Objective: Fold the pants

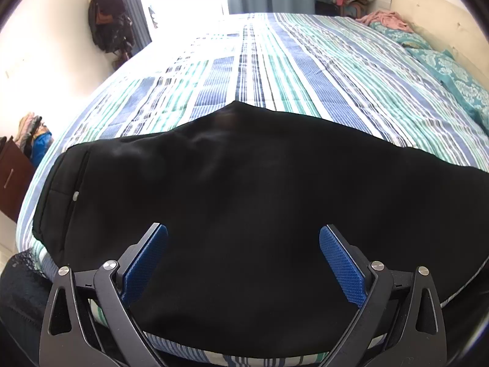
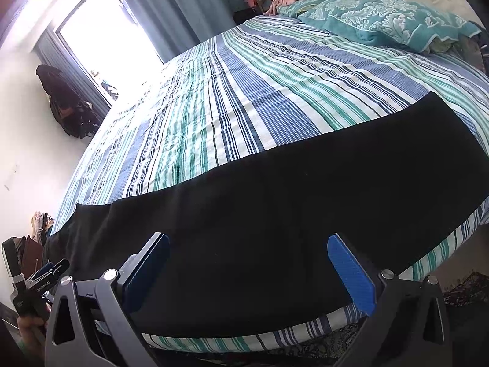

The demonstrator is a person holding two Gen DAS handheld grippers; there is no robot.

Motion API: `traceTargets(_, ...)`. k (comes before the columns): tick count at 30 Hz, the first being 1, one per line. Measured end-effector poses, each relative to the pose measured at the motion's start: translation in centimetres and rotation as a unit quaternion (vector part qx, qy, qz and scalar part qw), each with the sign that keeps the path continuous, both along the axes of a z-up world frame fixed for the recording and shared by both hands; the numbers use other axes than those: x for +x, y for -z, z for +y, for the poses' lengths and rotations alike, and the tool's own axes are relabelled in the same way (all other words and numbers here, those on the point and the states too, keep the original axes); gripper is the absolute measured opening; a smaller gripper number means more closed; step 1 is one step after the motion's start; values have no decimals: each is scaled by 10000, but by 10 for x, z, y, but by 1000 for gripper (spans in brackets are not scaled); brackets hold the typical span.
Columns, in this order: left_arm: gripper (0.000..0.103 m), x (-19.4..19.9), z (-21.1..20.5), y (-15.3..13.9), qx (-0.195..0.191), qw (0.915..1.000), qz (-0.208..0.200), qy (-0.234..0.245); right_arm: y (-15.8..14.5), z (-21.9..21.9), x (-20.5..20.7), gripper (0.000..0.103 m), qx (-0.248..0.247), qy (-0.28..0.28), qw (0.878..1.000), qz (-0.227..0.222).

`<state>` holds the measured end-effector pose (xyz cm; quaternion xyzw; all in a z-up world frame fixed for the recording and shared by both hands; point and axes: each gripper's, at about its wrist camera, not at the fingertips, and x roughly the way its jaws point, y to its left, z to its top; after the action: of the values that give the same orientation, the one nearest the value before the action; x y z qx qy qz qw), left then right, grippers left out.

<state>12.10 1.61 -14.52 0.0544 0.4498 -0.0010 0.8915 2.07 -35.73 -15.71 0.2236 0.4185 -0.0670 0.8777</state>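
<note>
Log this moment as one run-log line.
task: fold pants | black pants flat along near edge of striped bed | left gripper open above pants | right gripper open above pants | nothing gripped

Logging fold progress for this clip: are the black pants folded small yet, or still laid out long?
Laid out long. The pants lie flat as one long strip along the bed's near edge. Whether the legs are stacked cannot be told.

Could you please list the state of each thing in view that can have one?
Black pants: laid flat along the bed's near edge, not held.
Left gripper: jaws open above the pants.
Right gripper: jaws open above the pants.
Striped bedspread: spread smooth.
Curtains: drawn aside from the bright window.
</note>
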Motion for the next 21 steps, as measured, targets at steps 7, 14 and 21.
traceTargets(7, 100, 0, 2, -1, -18, 10000, -1, -57, 0, 1, 0, 102, 9, -1, 10000, -8)
traceTargets(14, 100, 1, 3, -4, -32, 9999, -41, -88, -2, 2, 0, 102, 19, -16, 10000, -73)
traceTargets(21, 100, -3, 12, -13, -8, 9998, -126, -131, -59, -79, -18, 101, 913, 233, 9889, -1147)
